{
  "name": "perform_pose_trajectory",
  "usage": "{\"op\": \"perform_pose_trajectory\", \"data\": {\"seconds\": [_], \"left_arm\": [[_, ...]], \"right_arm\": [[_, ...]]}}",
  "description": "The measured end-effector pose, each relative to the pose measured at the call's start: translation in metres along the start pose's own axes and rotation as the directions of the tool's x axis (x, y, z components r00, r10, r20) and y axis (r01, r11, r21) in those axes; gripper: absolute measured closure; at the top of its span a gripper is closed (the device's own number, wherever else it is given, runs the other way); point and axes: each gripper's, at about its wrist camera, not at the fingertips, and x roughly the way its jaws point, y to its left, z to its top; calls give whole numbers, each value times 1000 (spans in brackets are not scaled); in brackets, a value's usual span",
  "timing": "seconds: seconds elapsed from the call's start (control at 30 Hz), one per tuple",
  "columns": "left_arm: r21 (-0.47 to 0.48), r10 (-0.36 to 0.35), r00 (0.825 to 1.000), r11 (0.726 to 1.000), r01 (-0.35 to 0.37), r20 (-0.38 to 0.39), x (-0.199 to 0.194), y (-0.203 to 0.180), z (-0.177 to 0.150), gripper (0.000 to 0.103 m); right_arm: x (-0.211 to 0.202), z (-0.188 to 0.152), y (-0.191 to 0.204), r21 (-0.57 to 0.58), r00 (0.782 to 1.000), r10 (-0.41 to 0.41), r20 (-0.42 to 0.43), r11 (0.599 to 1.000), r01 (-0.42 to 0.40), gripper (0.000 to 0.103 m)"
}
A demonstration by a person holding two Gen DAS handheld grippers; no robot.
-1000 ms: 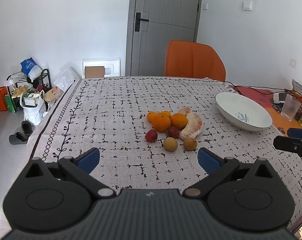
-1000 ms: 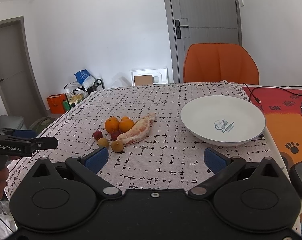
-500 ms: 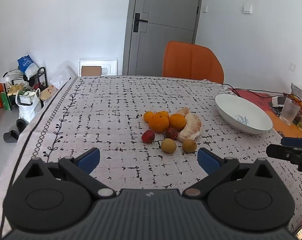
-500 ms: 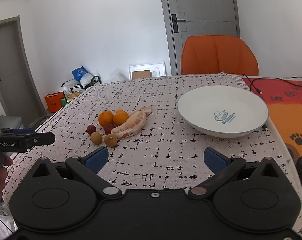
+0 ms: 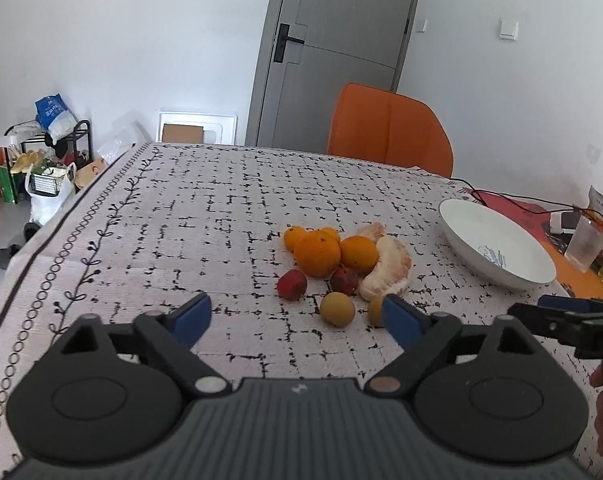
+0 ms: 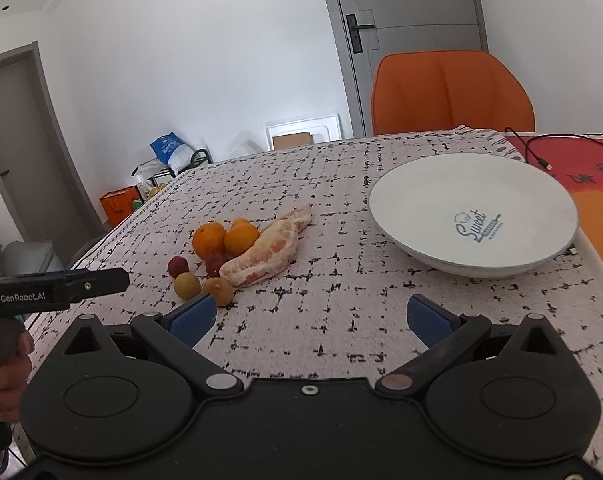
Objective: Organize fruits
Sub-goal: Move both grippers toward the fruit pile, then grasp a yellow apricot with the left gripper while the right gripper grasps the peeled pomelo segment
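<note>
A pile of fruit (image 5: 333,264) sits in the middle of the table (image 5: 205,216): oranges (image 5: 316,254), two small red fruits (image 5: 291,285), two little yellow-brown ones (image 5: 337,309) and a peeled pomelo piece (image 5: 387,270). The white bowl (image 6: 473,216) stands apart from the pile, off to its right.

The left gripper (image 5: 297,320) hangs just before the pile. Its jaws have just been closing a bit, but they are apart, with nothing between them. Its right fingertip may hide part of one yellow fruit.

The right gripper (image 6: 309,318) has its jaws wide apart and holds nothing.
</note>
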Motion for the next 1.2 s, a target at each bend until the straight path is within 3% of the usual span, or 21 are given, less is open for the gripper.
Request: {"op": "perform_pose_trajectory", "data": {"seconds": [0.1, 0.3, 0.77, 0.87, 1.2], "left_arm": [[-5, -11, 1000, 1000, 11, -13, 9, -1, 0, 34], [-28, -28, 999, 999, 28, -25, 25, -2, 1, 47], [-50, -105, 992, 994, 102, -74, 61, -5, -2, 66], [-54, -148, 985, 988, 144, -89, 66, -7, -3, 80], [-43, -124, 991, 992, 122, -53, 54, -3, 1, 80]], "right_arm": [[12, 2, -1, 6, 1000, 10, -22, 1000, -10, 0], [29, 8, -1, 41, 997, 67, -35, 997, -65, 0], [66, 23, 2, 58, 989, 129, -66, 990, -126, 0], [71, 26, 4, 58, 988, 140, -66, 989, -137, 0], [84, 34, 12, 48, 986, 148, -74, 988, -145, 3]]}}
